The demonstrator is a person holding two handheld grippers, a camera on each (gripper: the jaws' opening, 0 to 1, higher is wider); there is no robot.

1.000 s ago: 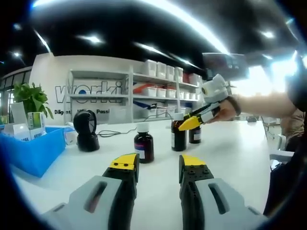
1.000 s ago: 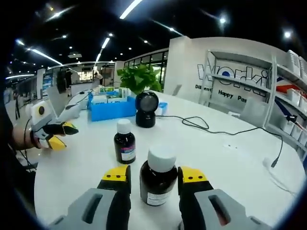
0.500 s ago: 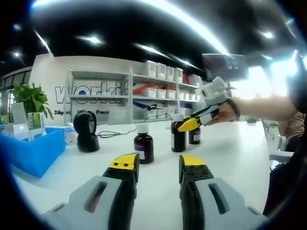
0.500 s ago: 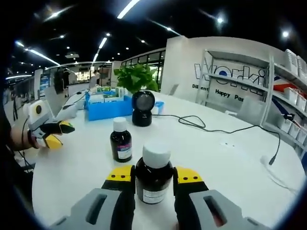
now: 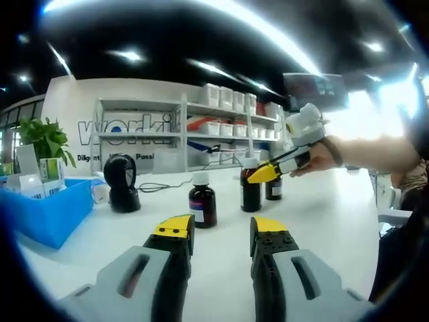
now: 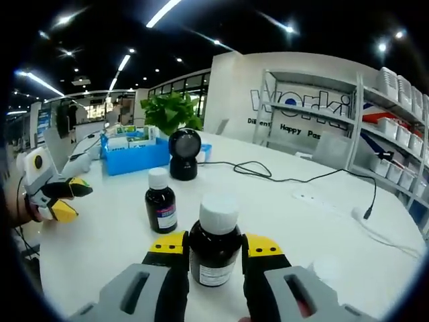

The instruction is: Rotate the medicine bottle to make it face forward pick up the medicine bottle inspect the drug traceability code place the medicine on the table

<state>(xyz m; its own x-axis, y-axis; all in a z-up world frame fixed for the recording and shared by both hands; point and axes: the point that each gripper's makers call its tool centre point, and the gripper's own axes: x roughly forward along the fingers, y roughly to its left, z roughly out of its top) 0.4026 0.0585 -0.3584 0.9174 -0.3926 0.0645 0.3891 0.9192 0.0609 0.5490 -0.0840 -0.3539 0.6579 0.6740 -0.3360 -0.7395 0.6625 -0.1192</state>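
A dark brown medicine bottle [image 6: 215,251] with a white cap stands between my right gripper's [image 6: 216,245] yellow-tipped jaws, which are shut on its body. In the left gripper view the same bottle [image 5: 250,190] stands on the white table [image 5: 322,221], with the right gripper [image 5: 263,174] clamped near its shoulder and a hand behind it. A second brown bottle [image 6: 161,208] [image 5: 201,203] stands free to the left, and a third [image 5: 273,188] stands behind the held one. My left gripper [image 5: 222,231] hovers low over the table, open, with nothing between its jaws; it also appears far left as the left gripper [image 6: 70,200].
A black dome-shaped scanner [image 6: 184,153] [image 5: 124,184] stands beyond the bottles, with a cable [image 6: 301,180] trailing across the table. A blue bin [image 5: 41,209] [image 6: 135,153] holds small boxes, with a potted plant [image 6: 171,111] behind it. Shelves [image 5: 201,131] line the far wall.
My right gripper's jaws closed onto the white-capped bottle. The right gripper view has since swung, shifting the background leftwards. The left gripper has stayed put.
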